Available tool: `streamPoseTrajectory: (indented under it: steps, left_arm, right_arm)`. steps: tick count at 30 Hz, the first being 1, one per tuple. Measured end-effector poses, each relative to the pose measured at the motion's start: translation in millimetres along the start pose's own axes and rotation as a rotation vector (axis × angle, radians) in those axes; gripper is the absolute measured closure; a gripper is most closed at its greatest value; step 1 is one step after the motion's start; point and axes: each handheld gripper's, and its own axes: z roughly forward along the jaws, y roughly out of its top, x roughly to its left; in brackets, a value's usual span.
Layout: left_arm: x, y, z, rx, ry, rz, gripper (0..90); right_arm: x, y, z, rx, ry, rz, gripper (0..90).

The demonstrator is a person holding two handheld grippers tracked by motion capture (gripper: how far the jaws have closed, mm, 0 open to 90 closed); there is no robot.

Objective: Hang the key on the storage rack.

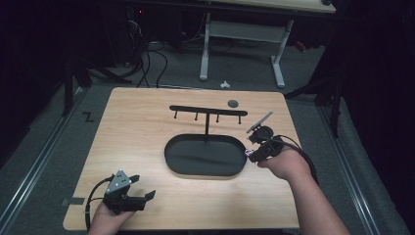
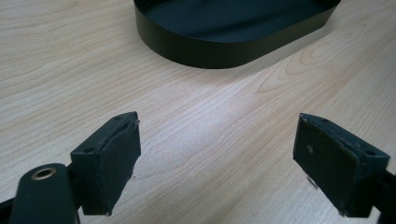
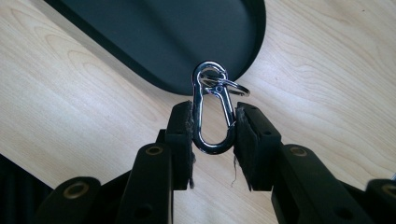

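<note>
My right gripper (image 3: 213,130) is shut on a silver carabiner clip (image 3: 212,109), pinched by its two long sides, with a small split ring on its upper end. In the high view this right gripper (image 1: 252,152) hovers at the right end of the black oval tray (image 1: 171,156). A black stand with a hook bar (image 1: 208,110) rises from the tray's far edge. Near the table's front left, my left gripper (image 1: 144,191) rests low with its jaws wide apart. The left gripper view shows that left gripper (image 2: 217,154) open over bare wood, facing the tray wall (image 2: 210,49).
A small dark disc (image 1: 233,103) lies at the back of the wooden table (image 1: 137,132), past the hook bar. A cable trails from each gripper. Beyond the far edge stand a white desk frame (image 1: 242,44) and cables on the floor.
</note>
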Motion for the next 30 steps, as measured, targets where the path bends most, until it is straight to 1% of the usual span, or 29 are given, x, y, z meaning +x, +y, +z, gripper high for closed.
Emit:
streamPoseTrajectory:
  steps: [4, 7, 9, 10, 11, 12, 14, 15, 18, 20, 27, 30]
  left_arm:
    - [-0.2, -0.1, 0.4, 0.004, -0.012, 0.001, 15.3]
    - [-0.6, -0.2, 0.9, 0.006, -0.016, 0.002, 15.3]
    - [-0.7, 0.0, 0.9, 0.005, -0.017, 0.004, 15.3]
    - [-0.4, 0.1, 0.8, 0.005, -0.015, 0.004, 15.3]
    - [-0.2, 0.1, 0.7, 0.004, -0.016, 0.003, 15.2]
    - [-0.1, 0.1, 0.6, 0.004, -0.015, 0.002, 15.3]
    - [0.3, 0.1, 0.6, 0.002, -0.015, 0.001, 15.3]
    - [0.3, 0.1, 0.6, 0.002, -0.015, 0.001, 15.2]
    - [0.3, 0.3, 0.1, 0.003, -0.017, 0.002, 15.2]
    - [0.2, 0.3, -0.3, 0.004, -0.016, 0.003, 15.2]
    - [0.6, 0.1, -0.7, 0.001, -0.014, 0.002, 15.2]
    - [0.8, 0.1, -0.9, 0.001, -0.014, 0.002, 15.2]
  right_arm:
    - [-3.9, 2.6, -3.8, -0.004, -0.004, 0.007, 68.0]
    - [-6.3, 5.3, -6.9, -0.002, -0.007, 0.024, 68.0]
    - [-8.0, 7.6, -9.7, -0.013, -0.011, 0.033, 68.0]
    - [-9.0, 8.8, -11.1, -0.017, -0.015, 0.029, 68.0]
    - [-10.0, 11.2, -14.1, -0.033, -0.02, 0.042, 68.0]
    - [-10.3, 12.3, -15.6, -0.034, -0.02, 0.049, 68.0]
    - [-12.3, 15.1, -18.7, -0.048, -0.032, 0.045, 68.0]
    - [-12.4, 16.6, -20.5, -0.051, -0.03, 0.057, 68.0]
    - [-13.3, 20.6, -24.0, -0.067, -0.038, 0.055, 68.0]
    - [-12.6, 22.7, -25.8, -0.078, -0.039, 0.062, 68.0]
    - [-10.2, 30.3, -33.8, -0.119, -0.039, 0.048, 68.0]
    - [-8.2, 33.8, -37.0, -0.126, -0.039, 0.046, 68.1]
